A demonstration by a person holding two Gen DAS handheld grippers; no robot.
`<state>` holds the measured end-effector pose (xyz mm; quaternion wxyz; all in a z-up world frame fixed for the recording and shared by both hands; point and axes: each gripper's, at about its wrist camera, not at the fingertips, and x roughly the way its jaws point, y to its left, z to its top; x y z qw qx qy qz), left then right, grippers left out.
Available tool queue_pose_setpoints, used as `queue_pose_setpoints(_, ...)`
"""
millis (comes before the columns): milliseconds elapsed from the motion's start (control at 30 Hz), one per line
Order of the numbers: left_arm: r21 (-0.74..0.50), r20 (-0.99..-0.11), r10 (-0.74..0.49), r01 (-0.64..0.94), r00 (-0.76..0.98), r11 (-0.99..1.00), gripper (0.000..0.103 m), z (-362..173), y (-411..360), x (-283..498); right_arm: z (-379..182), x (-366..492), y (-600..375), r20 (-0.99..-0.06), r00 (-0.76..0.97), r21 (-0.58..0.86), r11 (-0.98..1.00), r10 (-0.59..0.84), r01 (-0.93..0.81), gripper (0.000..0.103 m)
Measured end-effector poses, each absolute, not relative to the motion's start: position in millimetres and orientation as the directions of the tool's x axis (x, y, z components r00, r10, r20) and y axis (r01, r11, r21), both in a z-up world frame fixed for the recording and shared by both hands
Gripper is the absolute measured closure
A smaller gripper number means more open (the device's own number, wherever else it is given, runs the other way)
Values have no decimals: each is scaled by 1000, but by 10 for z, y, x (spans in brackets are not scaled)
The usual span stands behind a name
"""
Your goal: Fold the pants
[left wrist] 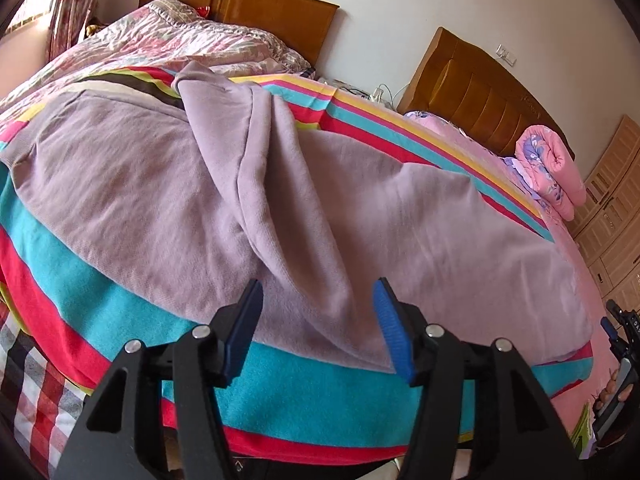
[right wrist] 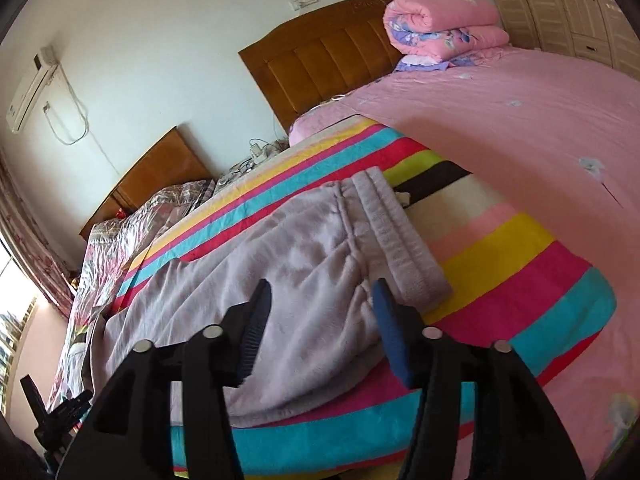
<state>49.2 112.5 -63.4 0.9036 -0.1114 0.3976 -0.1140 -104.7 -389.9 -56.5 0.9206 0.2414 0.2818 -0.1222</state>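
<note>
We are hovering both tools above the lilac fleece pants (left wrist: pixel 168 200), which are lying spread across the striped blanket (left wrist: pixel 132 304) on the nearer bed. The left gripper (left wrist: pixel 318 320) is standing with its jaws wide apart and gripping nothing, poised over the near hem where one leg is bunching into a raised ridge. The right gripper (right wrist: pixel 322 320) is likewise gaping and empty, hanging above the seat of the pants, just short of the ribbed waistband (right wrist: pixel 400 232).

To do this step well, we are judging that each claw should bite a clean edge: the left taking the leg's near edge beside the ridge, the right pinching the waistband's near corner through both layers. Lifting together and keeping the cloth taut between us should carry one leg flat over the other without dragging the blanket along.
</note>
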Motion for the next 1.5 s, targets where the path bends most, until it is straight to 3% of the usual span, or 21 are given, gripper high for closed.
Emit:
queue_pose_setpoints(67,-265,-669,-257,99,697,959,29,-532,1159,441,-636,-865,-3735,-616,784,310,893,-72,326,27)
queue_pose_setpoints(267,-236,-653,-287,172,701,956,28,-392,1000,507,-1013,-667,-3617,-754,652,171,934,-82,315,28)
queue_pose_setpoints(333,-202,-645,-302,224,702,953,26,-328,809,595,-1038,-662,-3578,-767,635,115,952,-97,284,29)
queue_pose_setpoints(400,-173,-639,-320,275,699,946,16,-273,615,696,-994,-660,-3557,-776,622,106,950,-105,293,29)
queue_pose_setpoints(567,-116,-699,-303,315,648,942,13,-417,286,1028,-767,-578,-3505,-731,670,114,946,-127,305,28)
queue_pose_setpoints(700,-142,-720,-304,297,623,944,13,-573,389,1048,-1036,-364,-3489,-826,550,48,957,-123,286,23)
queue_pose_setpoints(867,-110,-660,-223,201,718,973,2,-373,961,998,-626,-95,-3420,-787,606,73,957,-117,279,21)
queue_pose_setpoints(1033,-135,-662,-10,-106,749,985,2,-392,2086,1108,-197,751,-2704,-723,687,95,995,63,8,21)
queue_pose_setpoints(1167,-227,-664,118,-349,738,909,3,-372,3123,1094,-59,1498,-1701,-686,668,133,952,289,-275,21)
queue_pose_setpoints(1333,-331,-699,117,-465,705,821,3,-494,3917,1088,-112,2285,-80,-661,445,222,723,605,-654,23)
queue_pose_setpoints(1500,-363,-701,92,-465,708,807,12,-554,4031,1198,-325,2964,1512,-724,204,277,549,659,-789,29)
